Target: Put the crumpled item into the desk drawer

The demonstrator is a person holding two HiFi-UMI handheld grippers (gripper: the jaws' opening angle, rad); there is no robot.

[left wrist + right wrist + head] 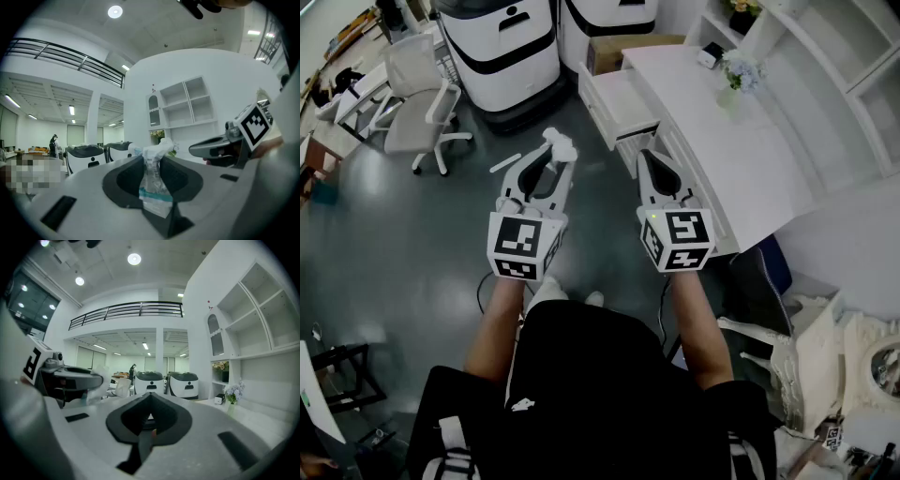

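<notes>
in the left tool [556, 161], one crumpled item [153, 180]

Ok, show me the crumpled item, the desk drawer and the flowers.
crumpled item [152, 174]: left gripper view, its middle, between the jaws.
desk drawer [617, 105]: head view, the bare bottom of its open inside.
flowers [739, 69]: head view, the blossoms.
</notes>
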